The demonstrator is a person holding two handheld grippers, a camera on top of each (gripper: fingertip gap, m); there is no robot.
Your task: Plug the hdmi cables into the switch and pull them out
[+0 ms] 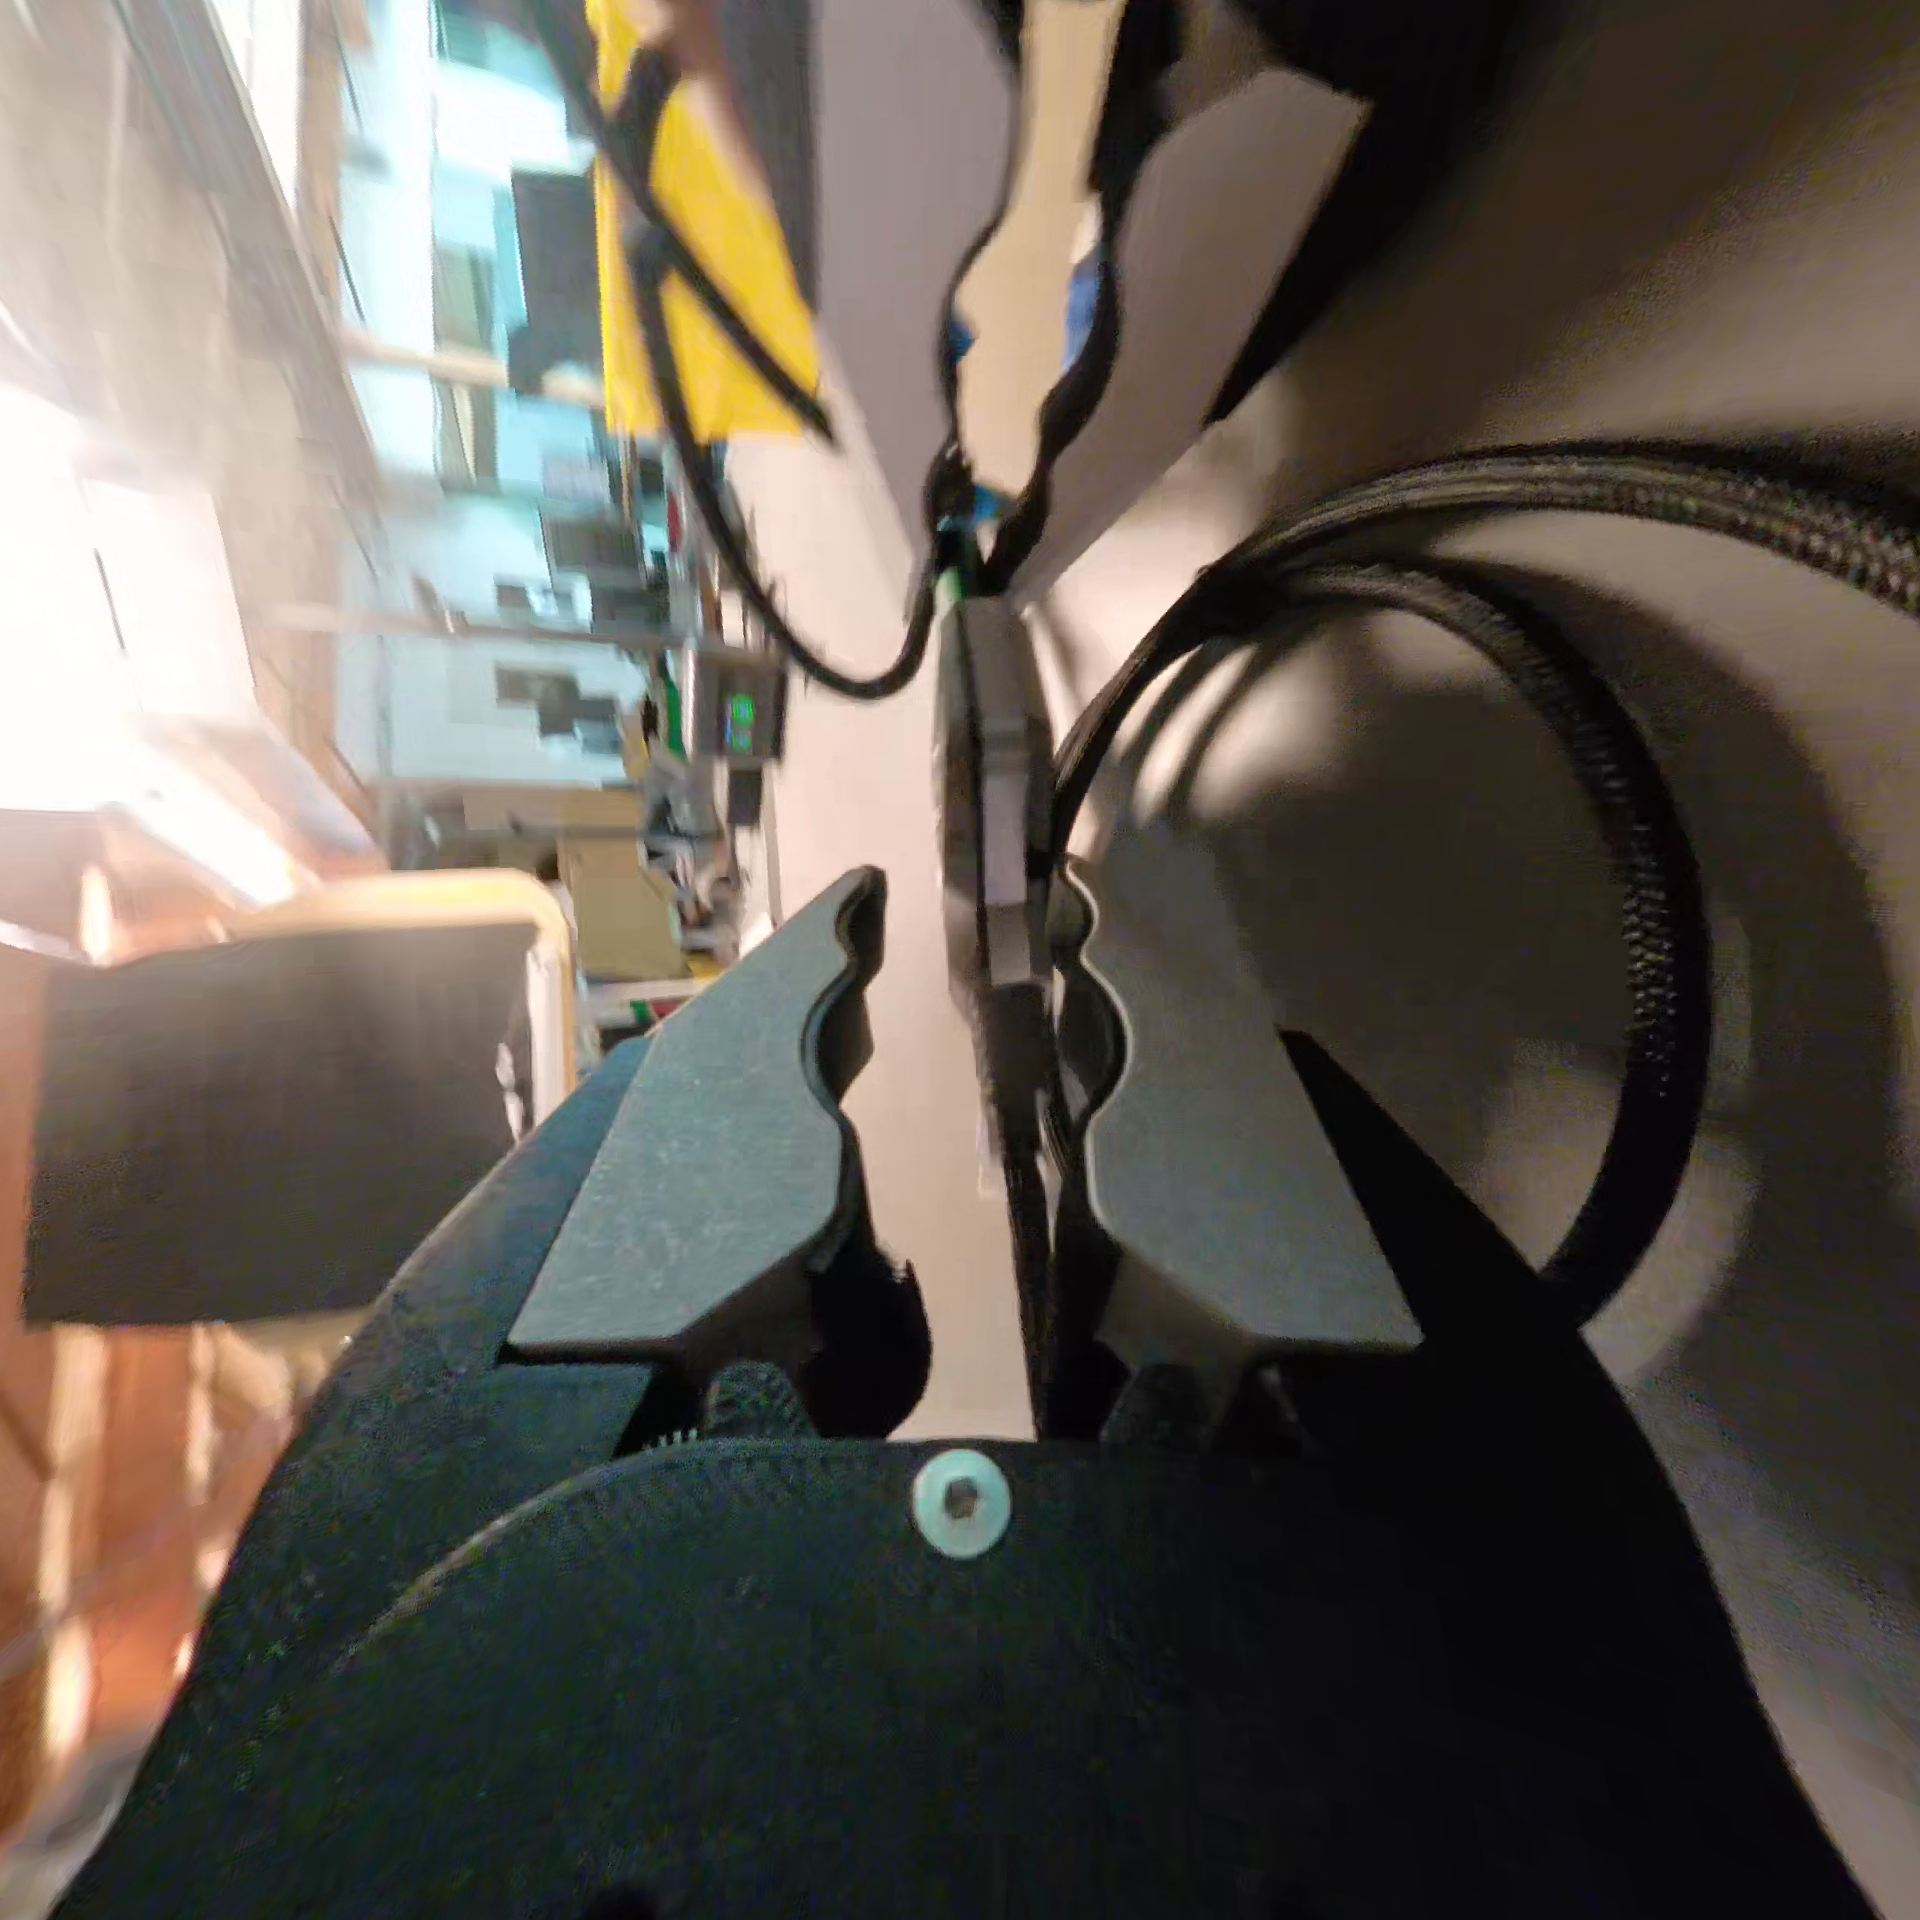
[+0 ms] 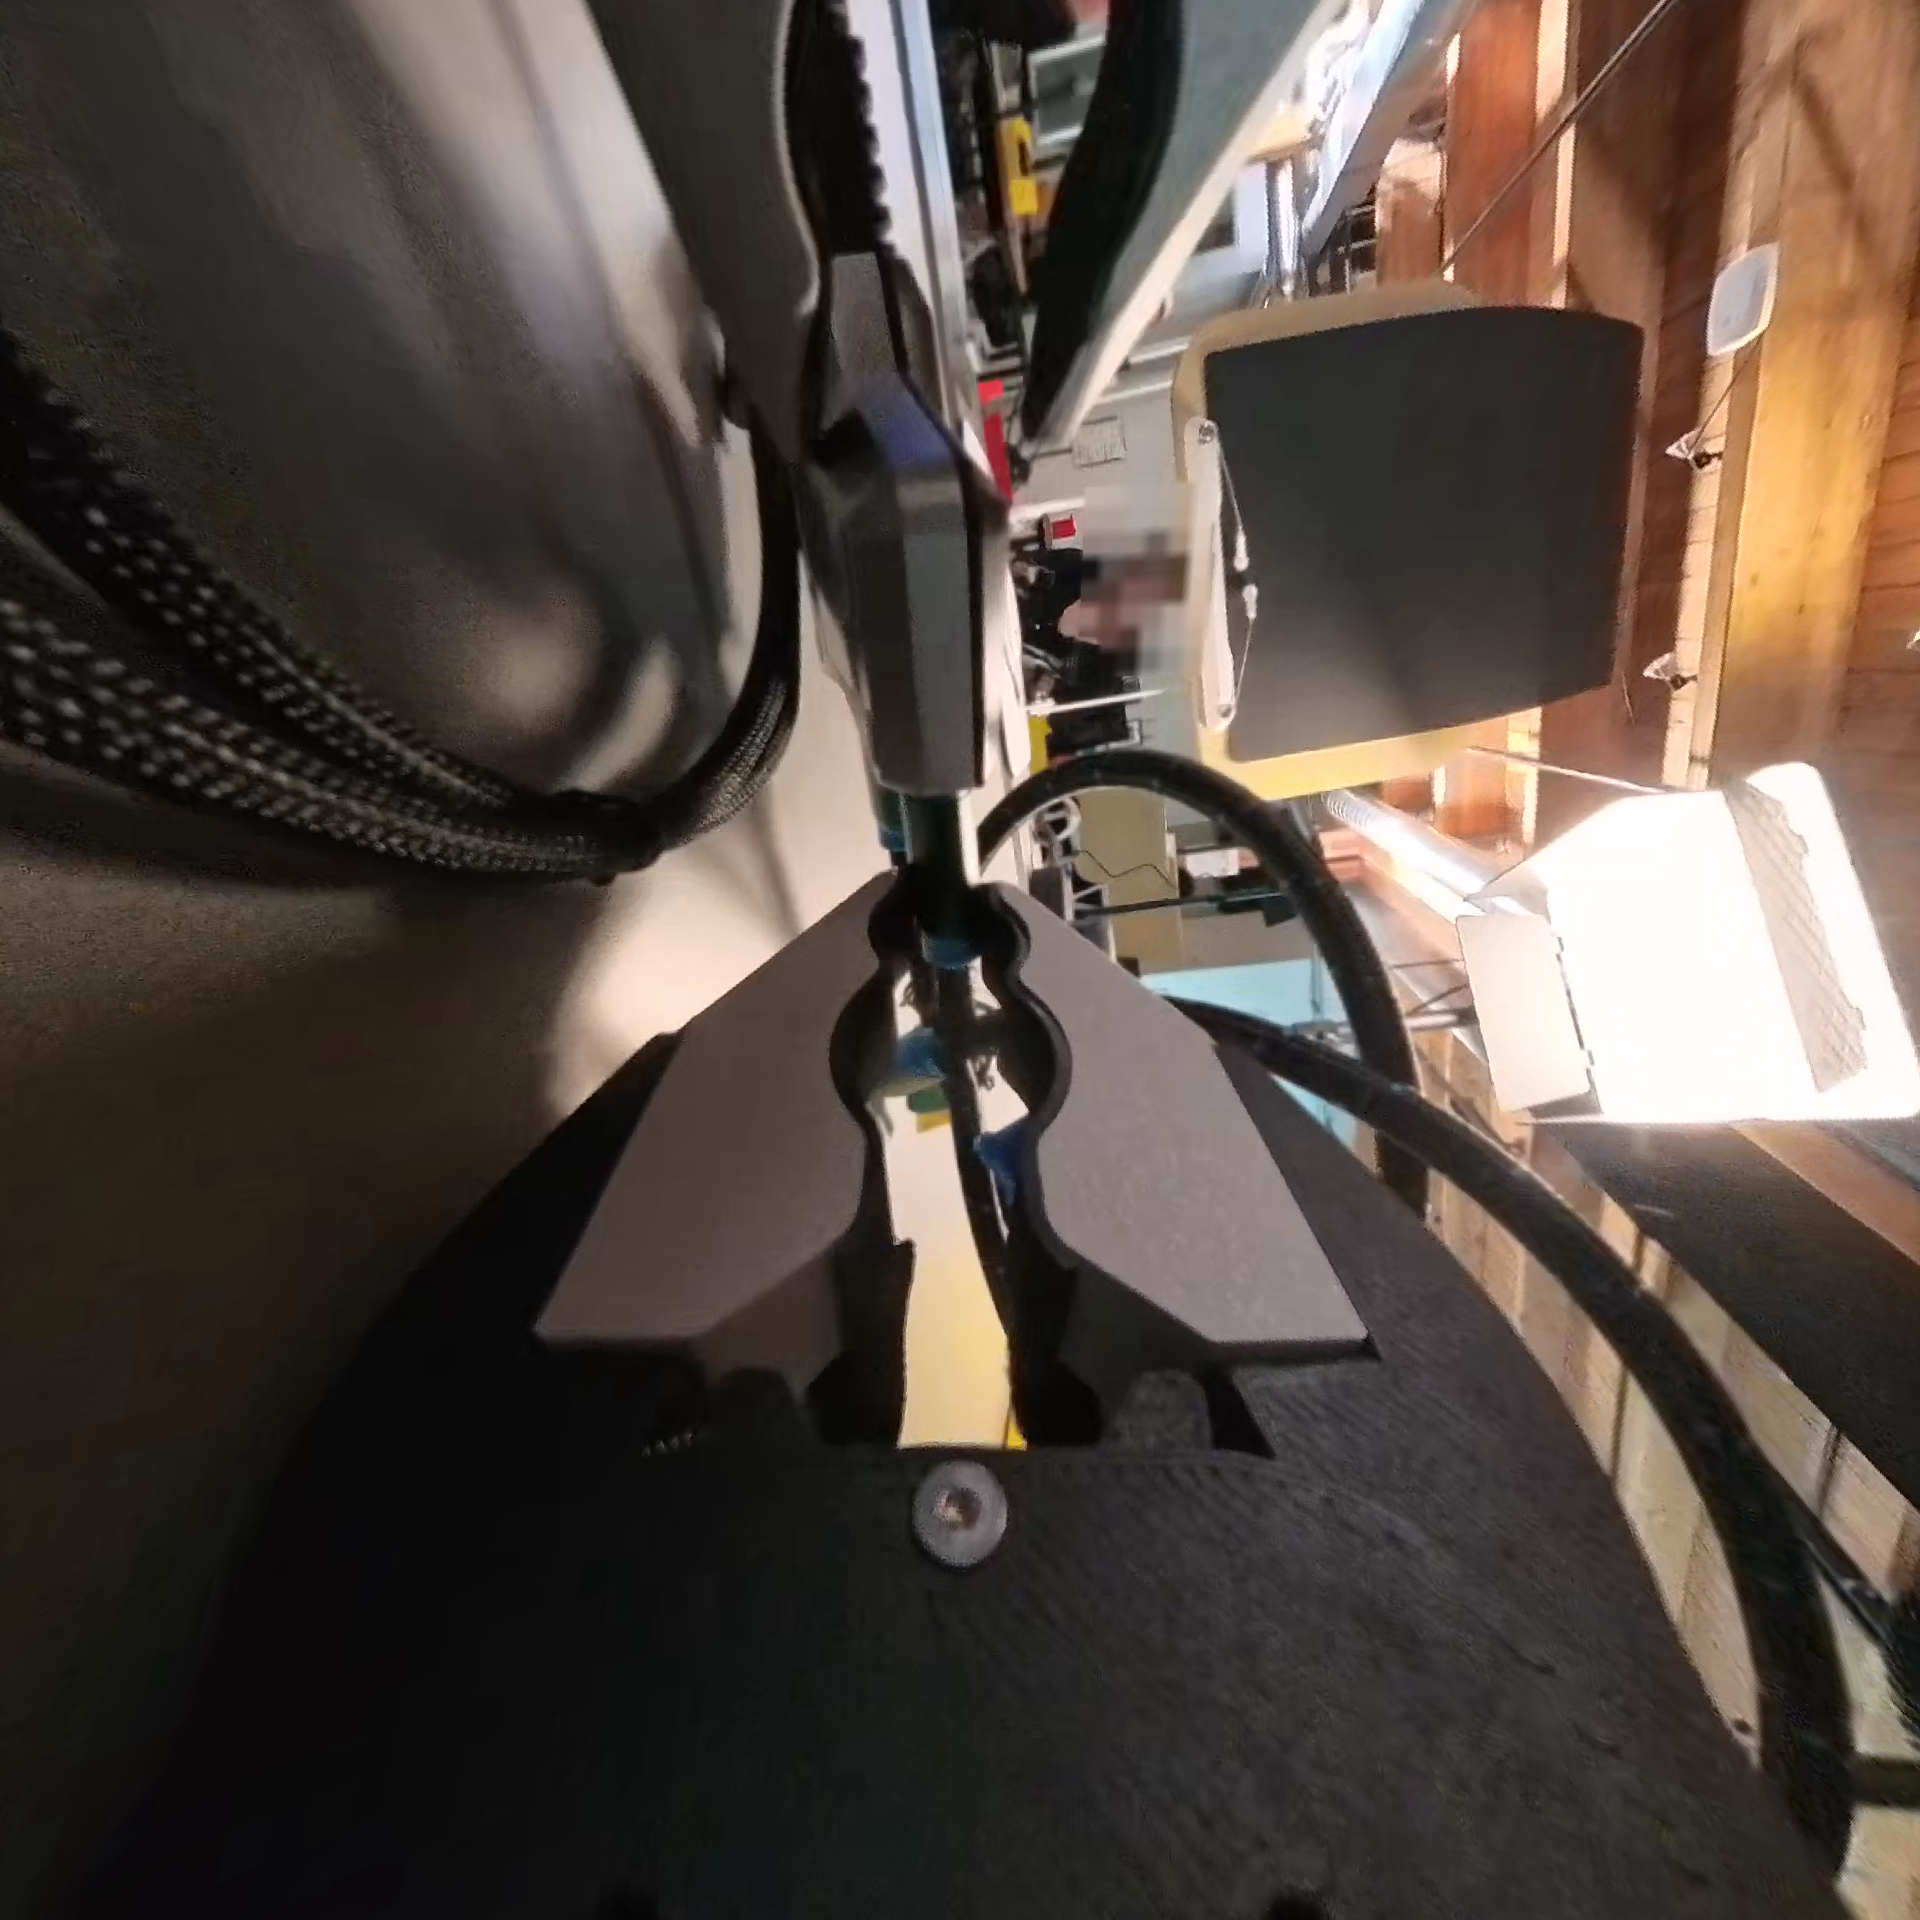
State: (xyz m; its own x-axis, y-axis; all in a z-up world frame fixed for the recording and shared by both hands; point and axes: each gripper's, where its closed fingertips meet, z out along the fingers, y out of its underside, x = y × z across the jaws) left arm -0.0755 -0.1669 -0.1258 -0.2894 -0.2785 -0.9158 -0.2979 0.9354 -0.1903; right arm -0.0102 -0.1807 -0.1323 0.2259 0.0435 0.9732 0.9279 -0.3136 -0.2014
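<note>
The views are turned on their side. The grey HDMI switch (image 1: pixel 987 790) lies on the pale table (image 1: pixel 1787 1195). My left gripper (image 1: pixel 966 894) is open, its fingertips either side of the switch's near end, the right one close to it. At the switch's far end the right gripper's fingertips (image 1: pixel 961 499) meet on a black cable with blue and green marks. In the right wrist view my right gripper (image 2: pixel 943 912) is shut on this HDMI cable (image 2: pixel 940 883) just at the switch (image 2: pixel 904 582). Whether the plug is seated is hidden.
A coiled black braided cable (image 1: pixel 1631 831) lies on the table beside the switch and also shows in the right wrist view (image 2: pixel 260 675). Another black cable (image 2: pixel 1340 935) arches past the right gripper. A yellow object (image 1: pixel 717 260), a dark-backed chair (image 2: pixel 1413 520) and a bright lamp (image 2: pixel 1662 935) lie beyond. Some 7 centimeters of space lies between my two pairs of fingers.
</note>
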